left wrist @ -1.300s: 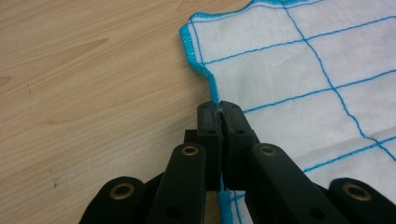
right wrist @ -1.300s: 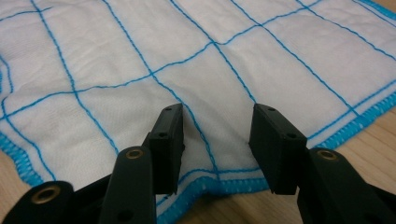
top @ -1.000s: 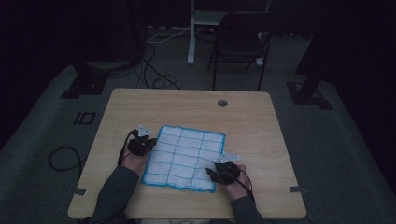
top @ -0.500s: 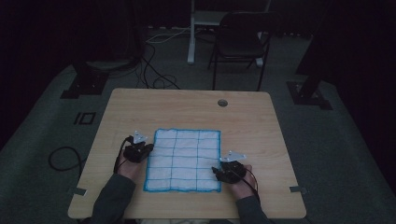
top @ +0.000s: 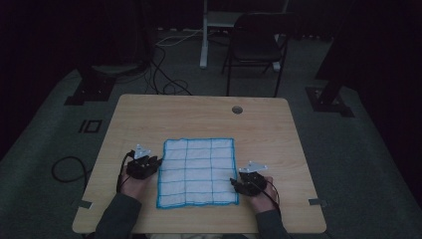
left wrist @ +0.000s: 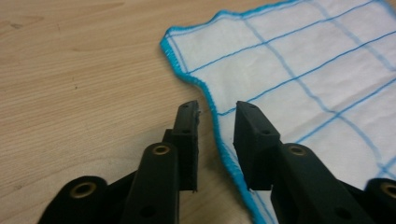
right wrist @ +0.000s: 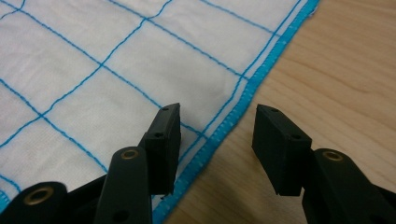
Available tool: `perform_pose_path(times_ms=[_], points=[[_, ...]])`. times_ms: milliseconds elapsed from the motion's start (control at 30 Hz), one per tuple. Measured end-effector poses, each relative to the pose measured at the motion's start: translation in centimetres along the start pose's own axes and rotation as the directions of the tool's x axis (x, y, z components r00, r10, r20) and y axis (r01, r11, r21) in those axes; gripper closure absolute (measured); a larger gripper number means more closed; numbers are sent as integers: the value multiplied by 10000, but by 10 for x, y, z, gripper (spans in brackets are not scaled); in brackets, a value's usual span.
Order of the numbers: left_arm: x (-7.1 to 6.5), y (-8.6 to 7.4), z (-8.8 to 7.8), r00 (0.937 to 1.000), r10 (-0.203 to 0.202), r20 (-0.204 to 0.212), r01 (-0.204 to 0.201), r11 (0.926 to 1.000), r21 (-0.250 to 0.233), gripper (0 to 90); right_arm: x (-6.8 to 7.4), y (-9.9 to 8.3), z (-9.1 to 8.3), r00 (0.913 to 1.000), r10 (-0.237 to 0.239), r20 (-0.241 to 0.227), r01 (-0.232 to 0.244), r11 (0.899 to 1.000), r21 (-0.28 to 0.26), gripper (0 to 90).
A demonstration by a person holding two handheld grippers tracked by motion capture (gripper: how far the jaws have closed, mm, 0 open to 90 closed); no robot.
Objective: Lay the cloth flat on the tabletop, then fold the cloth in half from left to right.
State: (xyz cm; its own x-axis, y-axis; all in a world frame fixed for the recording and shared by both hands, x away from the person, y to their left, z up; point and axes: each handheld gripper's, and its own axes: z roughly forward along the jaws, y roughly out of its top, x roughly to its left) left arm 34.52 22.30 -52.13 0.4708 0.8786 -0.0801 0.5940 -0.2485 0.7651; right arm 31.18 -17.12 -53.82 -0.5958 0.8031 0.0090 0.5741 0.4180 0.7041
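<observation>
Cloth flat on the counter, my tongs at its two side edges.

On the left, my left tongs (top: 158, 164) have just been opening; their jaws stand apart astride the blue hem of the white checked cloth (top: 197, 172), pressing nothing. The cloth lies spread on the near middle of the counter (top: 199, 112), one jaw over bare wood, one over fabric. On the right, my right tongs (top: 232, 182) stand wide apart astride the hem near the cloth's near right corner.
</observation>
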Motion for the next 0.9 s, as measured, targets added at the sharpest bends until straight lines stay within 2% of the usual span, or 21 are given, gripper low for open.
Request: perform_pose_path(times_ms=[300, 567, 900], points=[[-11, 0, -9, 9998, -20, 176, 26, 9994, -359, 642, -10, -3, -10, 9984, 382, 419, -363, 9982, -469, 526], [-15, -12, -3, 9991, -397, 142, 398, 9992, -65, 628, -15, -5, -11, 9971, 542, 541, -520, 9977, -425, 526], [-16, -21, 2, 9987, -463, -191, 466, 9988, 148, 562, -16, -6, -11, 9966, 594, 569, -569, 9974, -445, 526]])
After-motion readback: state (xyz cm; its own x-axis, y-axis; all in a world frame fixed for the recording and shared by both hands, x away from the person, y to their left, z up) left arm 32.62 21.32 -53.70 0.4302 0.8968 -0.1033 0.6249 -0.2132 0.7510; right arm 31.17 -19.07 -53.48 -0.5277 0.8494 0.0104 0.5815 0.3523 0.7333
